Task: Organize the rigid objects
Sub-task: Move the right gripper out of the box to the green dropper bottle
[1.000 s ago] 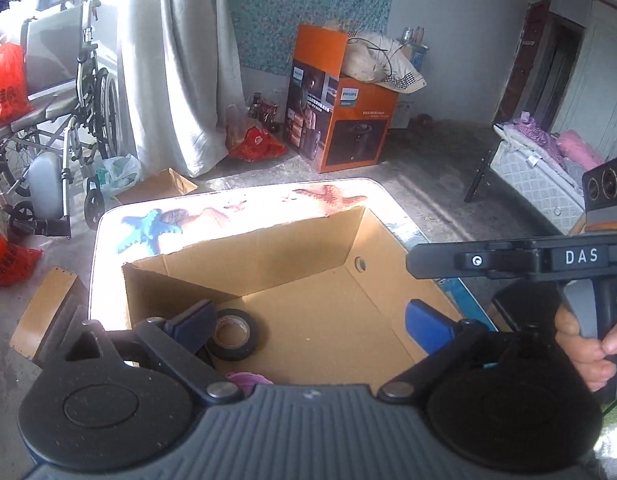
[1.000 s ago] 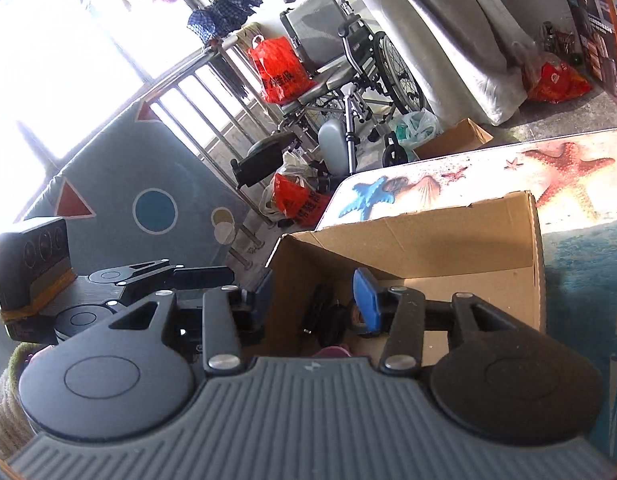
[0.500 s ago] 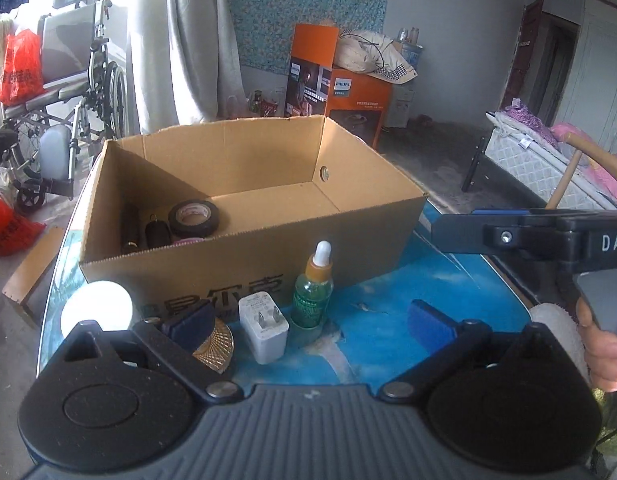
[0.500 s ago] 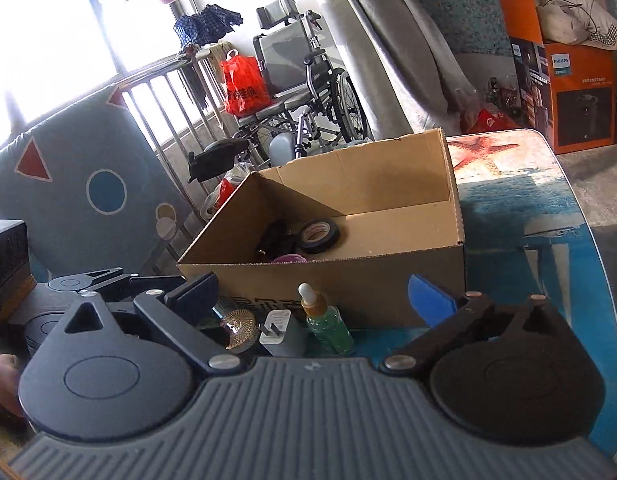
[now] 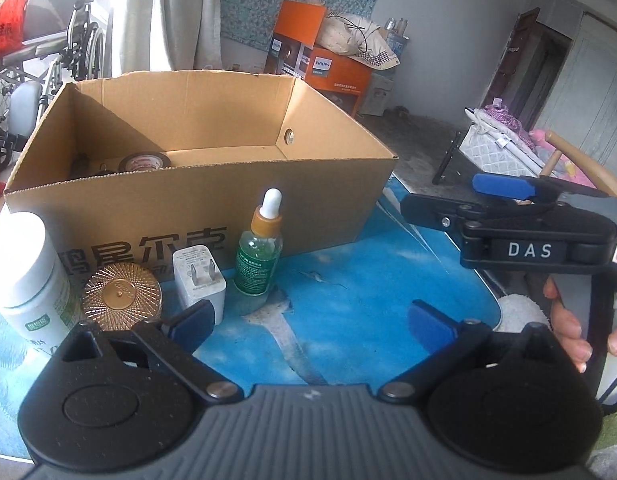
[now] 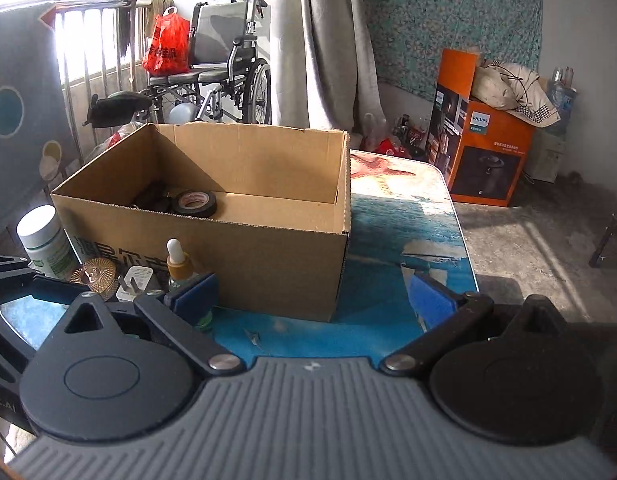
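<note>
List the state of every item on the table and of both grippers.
cardboard box: open-topped, upright
tape roll: flat inside box
dropper bottle: upright, capped
white bottle: upright, lidded
charger plug: standing, prongs facing the camera
gold jar: closed
left gripper: open, empty
right gripper: open, empty

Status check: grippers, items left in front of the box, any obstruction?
Left gripper and right gripper open, empty. Four items outside cardboard box: white bottle, gold tin, charger, dropper bottle. Nothing blocking.

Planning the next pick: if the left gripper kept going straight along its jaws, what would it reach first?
Probably the bare blue table, just right of the dropper bottle; beyond that stands the cardboard box. The left gripper has open, empty jaws. Depth is uncertain.
</note>
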`<state>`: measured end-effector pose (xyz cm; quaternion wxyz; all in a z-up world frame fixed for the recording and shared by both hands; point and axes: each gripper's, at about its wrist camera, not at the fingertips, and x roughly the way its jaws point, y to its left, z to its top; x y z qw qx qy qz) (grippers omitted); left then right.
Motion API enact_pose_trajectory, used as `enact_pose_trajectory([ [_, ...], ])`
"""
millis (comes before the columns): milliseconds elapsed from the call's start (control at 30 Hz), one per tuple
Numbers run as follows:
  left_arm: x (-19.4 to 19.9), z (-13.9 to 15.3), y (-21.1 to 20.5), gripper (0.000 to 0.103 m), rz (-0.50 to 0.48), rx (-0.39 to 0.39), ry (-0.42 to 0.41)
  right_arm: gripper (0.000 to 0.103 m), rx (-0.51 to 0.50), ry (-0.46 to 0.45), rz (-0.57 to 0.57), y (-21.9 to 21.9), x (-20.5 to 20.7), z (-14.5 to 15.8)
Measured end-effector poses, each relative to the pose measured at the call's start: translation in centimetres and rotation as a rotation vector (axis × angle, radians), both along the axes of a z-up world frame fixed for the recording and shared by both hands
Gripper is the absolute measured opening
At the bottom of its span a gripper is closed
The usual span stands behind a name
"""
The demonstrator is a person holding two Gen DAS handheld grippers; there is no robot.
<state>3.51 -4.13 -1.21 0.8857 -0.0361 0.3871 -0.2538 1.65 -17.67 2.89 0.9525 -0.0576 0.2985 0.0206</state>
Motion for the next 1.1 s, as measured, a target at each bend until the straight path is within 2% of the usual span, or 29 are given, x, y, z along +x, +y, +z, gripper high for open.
enact_pose_trajectory([
  [167,0.5,-0.1,0.3,0.103,0.022,-0.056,-0.010,0.102,0.035,0.013,0.057,-0.8,0.3,-0.6],
  [300,1.2,-0.3,0.8,0.103,0.048,-0.114,0.008,0.102,0.167,0.011,0.091,-2.2,0.3,-0.7],
  [433,1.6,-0.6,1.0,0.103,0.052,-0.117,0.005,0.102,0.287,0.011,0.083,-3.5,0.6,-1.2],
  [567,1.6,-0.8,1.2,0.103,0.050,-0.129,-0.008,0.102,0.351,0.010,0.080,-4.0,0.8,-1.6],
  [633,1.4,-0.9,1.0,0.103,0.045,-0.102,-0.033,0.102,0.377,0.010,0.087,-4.3,0.9,-1.7],
  [733,1.0,-1.0,0.0,0.103,0.025,-0.015,-0.087,0.102,0.429,0.018,0.112,-4.4,1.2,-2.1],
  [967,-0.3,-1.8,-3.9,0.103,-0.063,0.239,-0.270,0.101,0.466,0.045,0.170,-3.5,2.7,-3.0],
  [1100,-0.5,-2.7,-6.0,0.100,-0.040,0.397,-0.376,0.096,0.469,0.068,0.210,-2.3,3.7,-3.1],
])
